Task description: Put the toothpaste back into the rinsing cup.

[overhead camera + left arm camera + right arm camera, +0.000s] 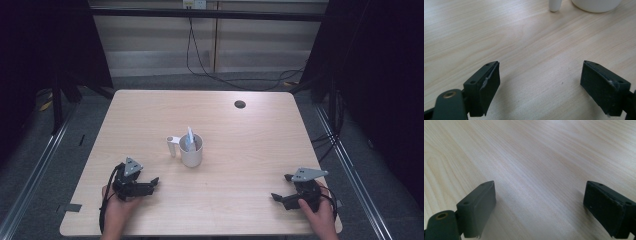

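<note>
White mug (pixel 191 150), holding a pale tube-like item near the table (pixel 250 150) centre, stands untouched, well apart from the left gripper (pixel 150 184) and right gripper (pixel 278 197), both wide open and empty; approach seems pending, the left gripper probably reaching first.

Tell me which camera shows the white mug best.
The high view: the whole mug stands mid-table with its handle to the left and a pale item inside. The left gripper view catches just its base and handle end at the top edge. The right gripper view looks at bare table.

Lone mug (pixel 191 150) amid bare table (pixel 250 145)
</note>
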Demonstrator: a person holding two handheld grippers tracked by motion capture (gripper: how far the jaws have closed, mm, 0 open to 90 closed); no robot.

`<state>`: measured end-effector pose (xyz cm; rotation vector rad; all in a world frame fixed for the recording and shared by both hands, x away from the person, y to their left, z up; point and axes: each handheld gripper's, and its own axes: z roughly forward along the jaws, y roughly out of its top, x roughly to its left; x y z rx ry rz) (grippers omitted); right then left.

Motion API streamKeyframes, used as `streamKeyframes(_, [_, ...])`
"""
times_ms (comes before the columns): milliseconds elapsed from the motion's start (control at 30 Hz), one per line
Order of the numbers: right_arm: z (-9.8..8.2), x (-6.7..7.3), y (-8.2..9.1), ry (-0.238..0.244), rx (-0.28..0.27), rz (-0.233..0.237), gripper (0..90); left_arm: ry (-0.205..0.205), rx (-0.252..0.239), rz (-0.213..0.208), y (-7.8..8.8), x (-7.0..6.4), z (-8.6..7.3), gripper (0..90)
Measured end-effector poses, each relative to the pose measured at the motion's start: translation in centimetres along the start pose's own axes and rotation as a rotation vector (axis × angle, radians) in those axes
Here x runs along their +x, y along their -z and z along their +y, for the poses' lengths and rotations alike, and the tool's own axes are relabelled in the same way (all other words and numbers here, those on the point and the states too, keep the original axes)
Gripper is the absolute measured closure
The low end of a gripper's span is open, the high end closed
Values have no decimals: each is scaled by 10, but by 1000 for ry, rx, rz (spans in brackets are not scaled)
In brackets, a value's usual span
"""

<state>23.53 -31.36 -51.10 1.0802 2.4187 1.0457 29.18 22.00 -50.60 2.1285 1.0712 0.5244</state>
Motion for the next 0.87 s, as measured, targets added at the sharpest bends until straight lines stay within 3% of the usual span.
streamKeyframes(500, [0,0,0,1,0,0,105,-2,-1,-20,-1,1,-1,172])
streamKeyframes(867, [0,0,0,2,0,0,105,22,-2,-31,-2,3,-1,171])
